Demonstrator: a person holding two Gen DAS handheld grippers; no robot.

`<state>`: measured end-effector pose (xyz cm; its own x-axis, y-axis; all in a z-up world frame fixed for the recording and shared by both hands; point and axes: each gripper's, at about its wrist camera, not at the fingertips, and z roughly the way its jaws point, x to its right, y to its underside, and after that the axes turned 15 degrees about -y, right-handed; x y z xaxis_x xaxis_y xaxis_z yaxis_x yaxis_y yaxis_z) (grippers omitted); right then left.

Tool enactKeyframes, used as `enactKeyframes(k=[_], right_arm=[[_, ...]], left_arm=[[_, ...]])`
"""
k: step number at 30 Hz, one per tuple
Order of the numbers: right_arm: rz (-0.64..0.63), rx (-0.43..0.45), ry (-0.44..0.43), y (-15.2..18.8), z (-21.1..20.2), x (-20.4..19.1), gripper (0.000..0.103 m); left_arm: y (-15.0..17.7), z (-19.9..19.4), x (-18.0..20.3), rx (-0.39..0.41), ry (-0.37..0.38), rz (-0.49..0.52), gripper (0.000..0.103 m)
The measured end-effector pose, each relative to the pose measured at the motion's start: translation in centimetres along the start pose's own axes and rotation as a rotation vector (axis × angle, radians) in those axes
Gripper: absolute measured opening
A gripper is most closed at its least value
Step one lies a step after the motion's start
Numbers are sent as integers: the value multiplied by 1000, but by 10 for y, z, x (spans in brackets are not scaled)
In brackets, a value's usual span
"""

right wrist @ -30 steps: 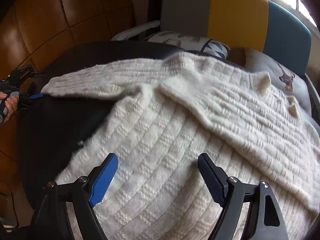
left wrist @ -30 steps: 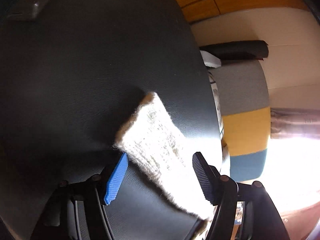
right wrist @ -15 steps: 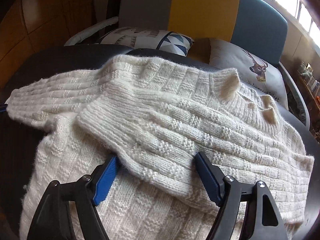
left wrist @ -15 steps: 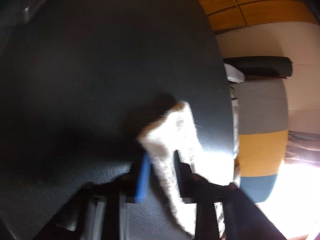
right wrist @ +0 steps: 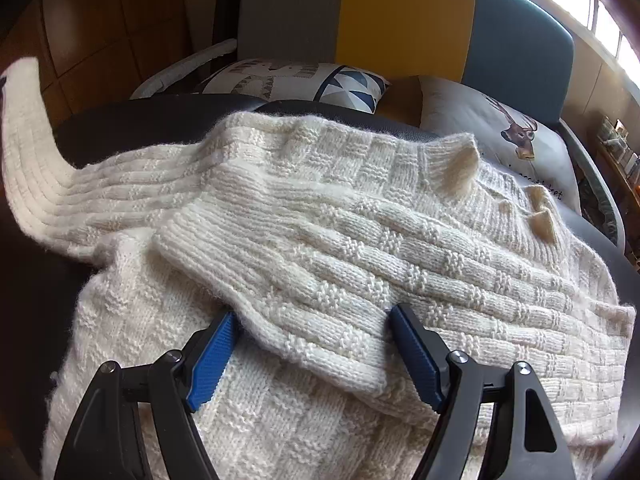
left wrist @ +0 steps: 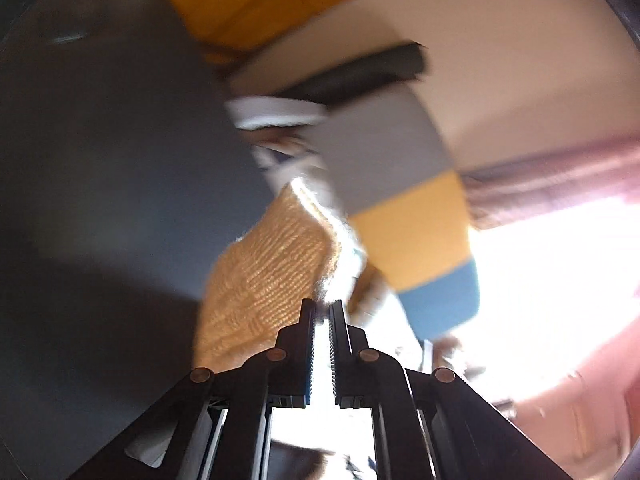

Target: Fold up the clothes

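Observation:
A cream knit sweater (right wrist: 360, 240) lies spread on the dark round table (right wrist: 132, 120). One sleeve (right wrist: 280, 264) is folded across its body, cuff to the left. My right gripper (right wrist: 314, 346) is open and straddles that folded sleeve, its blue pads (right wrist: 212, 354) low against the knit. The other sleeve (right wrist: 24, 140) rises off the table at the far left. In the blurred left wrist view my left gripper (left wrist: 322, 308) is shut on this raised sleeve (left wrist: 272, 264), which hangs backlit above the table top (left wrist: 100, 160).
Behind the table stands a chair with a grey, yellow and blue back (right wrist: 400, 12). Two printed cushions (right wrist: 296, 80) (right wrist: 500, 132) rest on it. A wood-panelled wall (right wrist: 100, 20) is at the left and a bright window (right wrist: 600, 8) at the right.
My left gripper closed on the sleeve cuff and lifted it up off the table. The right gripper moved forward over the folded sleeve and stayed open.

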<state>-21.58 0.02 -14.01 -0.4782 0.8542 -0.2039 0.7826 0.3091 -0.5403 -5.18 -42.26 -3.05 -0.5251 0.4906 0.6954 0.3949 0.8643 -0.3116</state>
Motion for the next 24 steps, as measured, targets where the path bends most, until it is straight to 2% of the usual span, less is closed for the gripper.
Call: enactKeyframes(k=[4, 12, 18, 24], right_arm=[[-1, 16, -13, 3, -2, 2, 79], [-5, 49, -46, 7, -5, 4, 79], [-11, 54, -71, 9, -6, 7, 79], [-38, 45, -131, 12, -18, 12, 79]], left_arm=[[20, 13, 54, -49, 73, 65, 7], [65, 92, 158, -209, 138, 220, 7], [130, 142, 204, -345, 101, 321, 6], [182, 174, 206, -461, 37, 377, 2]])
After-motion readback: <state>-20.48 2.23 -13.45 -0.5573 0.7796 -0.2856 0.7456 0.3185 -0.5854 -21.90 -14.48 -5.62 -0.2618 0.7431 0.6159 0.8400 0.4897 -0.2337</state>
